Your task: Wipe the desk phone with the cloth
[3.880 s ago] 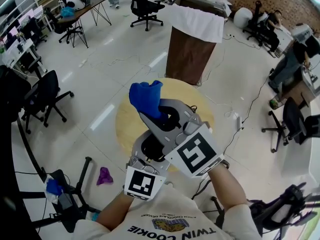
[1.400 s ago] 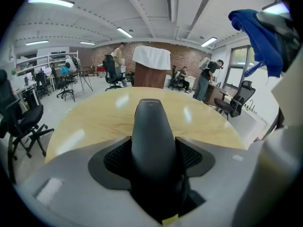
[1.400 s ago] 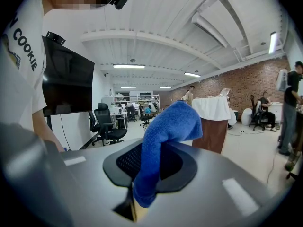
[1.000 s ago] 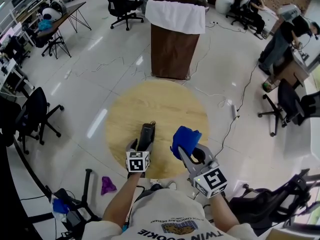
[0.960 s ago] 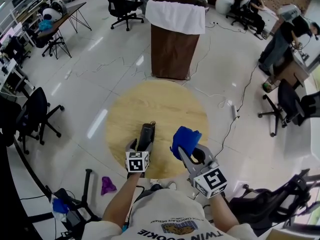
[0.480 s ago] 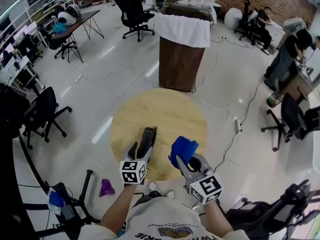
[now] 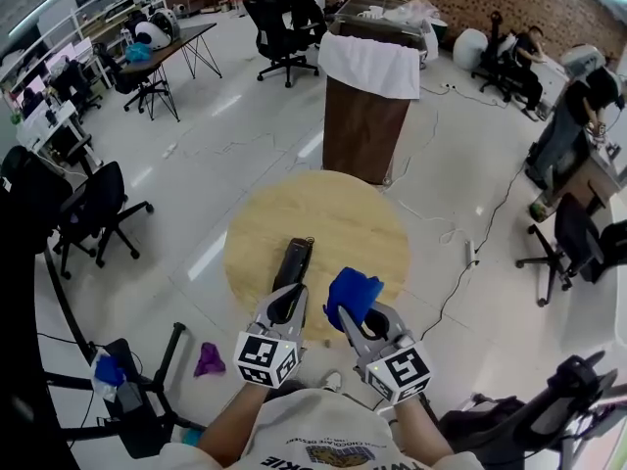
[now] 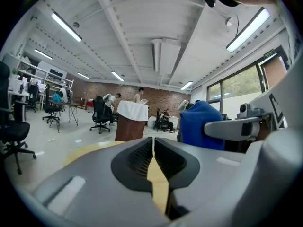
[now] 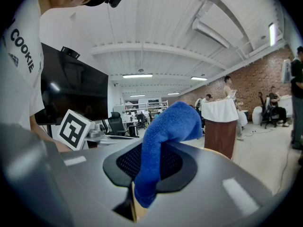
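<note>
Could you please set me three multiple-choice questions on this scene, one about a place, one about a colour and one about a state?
1. Where does the black handset lie?
A. on the round wooden table
B. on the floor
C. on a chair

2. What colour is the cloth in the right tool?
A. white
B. red
C. blue

3. How is the left tool?
A. wide open
B. shut on nothing
C. shut on the handset

Answers:
1 A: the head view shows it lying on the tabletop, ahead of both tools.
2 C: blue fabric sticks up from the right tool's closed jaws.
3 B: its jaws have just been closing and now meet with nothing between them.
</note>
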A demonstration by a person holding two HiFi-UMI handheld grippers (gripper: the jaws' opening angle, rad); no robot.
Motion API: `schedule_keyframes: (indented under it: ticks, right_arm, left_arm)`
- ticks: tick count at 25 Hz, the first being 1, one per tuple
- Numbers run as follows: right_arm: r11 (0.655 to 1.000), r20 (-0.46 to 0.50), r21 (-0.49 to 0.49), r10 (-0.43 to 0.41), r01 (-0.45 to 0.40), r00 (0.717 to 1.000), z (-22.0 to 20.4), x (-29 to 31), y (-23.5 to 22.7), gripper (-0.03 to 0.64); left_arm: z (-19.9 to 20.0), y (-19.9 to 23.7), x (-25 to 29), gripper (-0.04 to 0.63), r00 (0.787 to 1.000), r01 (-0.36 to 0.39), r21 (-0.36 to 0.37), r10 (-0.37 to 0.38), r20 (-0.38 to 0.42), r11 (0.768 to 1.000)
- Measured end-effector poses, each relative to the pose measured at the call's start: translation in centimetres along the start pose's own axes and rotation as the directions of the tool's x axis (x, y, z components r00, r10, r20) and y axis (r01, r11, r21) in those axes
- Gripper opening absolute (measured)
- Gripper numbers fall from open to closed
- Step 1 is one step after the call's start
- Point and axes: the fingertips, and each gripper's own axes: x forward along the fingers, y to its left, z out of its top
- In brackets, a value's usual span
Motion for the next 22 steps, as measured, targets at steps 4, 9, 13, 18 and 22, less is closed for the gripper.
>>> schedule_keyframes:
  ticks: [4, 9, 13, 18, 22]
  right_arm:
    - [1.000, 0.035, -0.010, -0.015, 0.015, 0.999, 0.9, -0.7, 2.0, 0.060]
    - [0.999, 0.062, -0.014, -0.032, 0.033, 0.998, 1.5, -1.6, 5.2, 0.060]
    - [0.998, 0.078, -0.021, -0.049, 0.051, 0.996, 1.9, -2.3, 8.6, 0.058]
    - [0.997, 0.080, -0.027, -0.069, 0.072, 0.994, 1.3, -3.4, 12.2, 0.058]
    - [0.995, 0.082, -0.042, -0.082, 0.086, 0.993, 1.0, -4.5, 14.0, 0.058]
  left_arm:
    - [2.0, -2.0, -2.1, 0.000, 0.997, 0.063, -0.002, -0.062, 0.053, 0.998]
    - [3.7, -3.5, -5.5, 0.000, 0.990, 0.110, -0.017, -0.108, 0.088, 0.994]
    - [4.2, -4.0, -8.9, 0.000, 0.988, 0.122, -0.011, -0.121, 0.099, 0.992]
    - [3.5, -4.2, -12.6, 0.000, 0.986, 0.132, -0.015, -0.130, 0.103, 0.991]
    - [3.3, -4.7, -14.6, 0.000, 0.983, 0.146, -0.026, -0.142, 0.112, 0.989]
